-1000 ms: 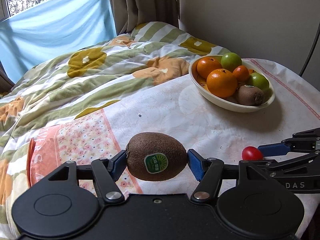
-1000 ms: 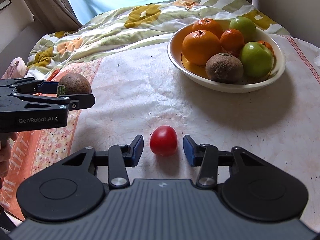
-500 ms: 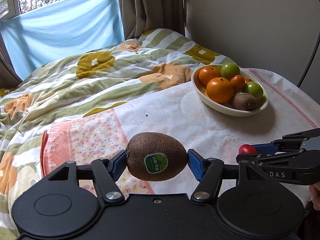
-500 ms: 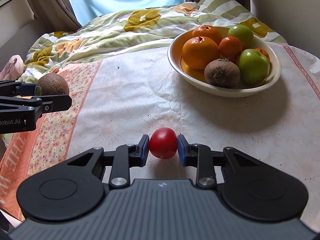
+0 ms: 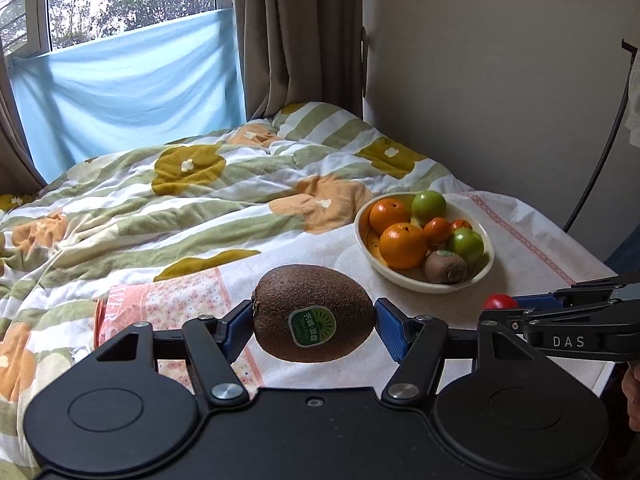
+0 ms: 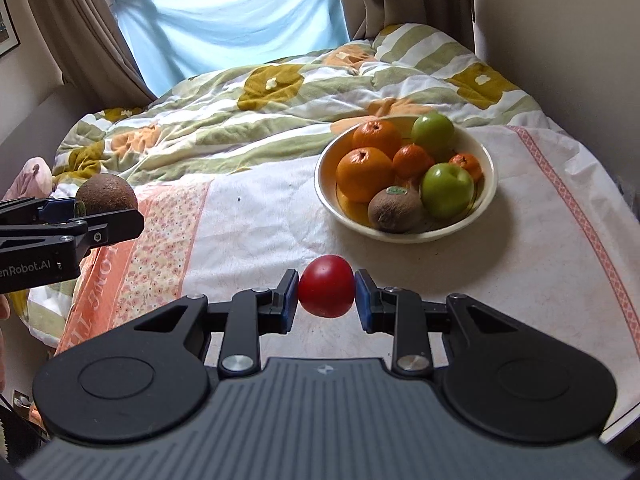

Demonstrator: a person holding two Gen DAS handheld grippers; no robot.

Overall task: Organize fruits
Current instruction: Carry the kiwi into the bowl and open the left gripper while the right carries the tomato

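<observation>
Left wrist view, lower centre: left gripper (image 5: 315,316) closed on a kiwi (image 5: 314,313), blue pads on its two ends, green sticker facing the camera, fruit clear of the cloth (image 5: 208,300) below.

Right wrist view, lower centre: right gripper (image 6: 326,294) closed on a small red fruit (image 6: 326,286) — likely a tomato — pads on its left and right sides, fruit off the cloth.

Right of centre in both views: cream bowl (image 6: 486,196) on the cloth, holding oranges (image 6: 365,174), green apples (image 6: 447,190) and a second kiwi (image 6: 395,209). Quilt (image 5: 160,200) filled the upper left.

Handling, as judged:
- Kiwi — light, fuzzy skin, unlikely to slip; soft under pressure, so a firm end-to-end hold could bruise it.
- Red fruit — very light, smooth and glossy, more prone to slipping; thin skin could split if squeezed. Hold across the widest part was sensible.
- Bowl looked nearly full; anything set on the pile could roll, so the front gap beside the second kiwi seemed the safer spot.
</observation>
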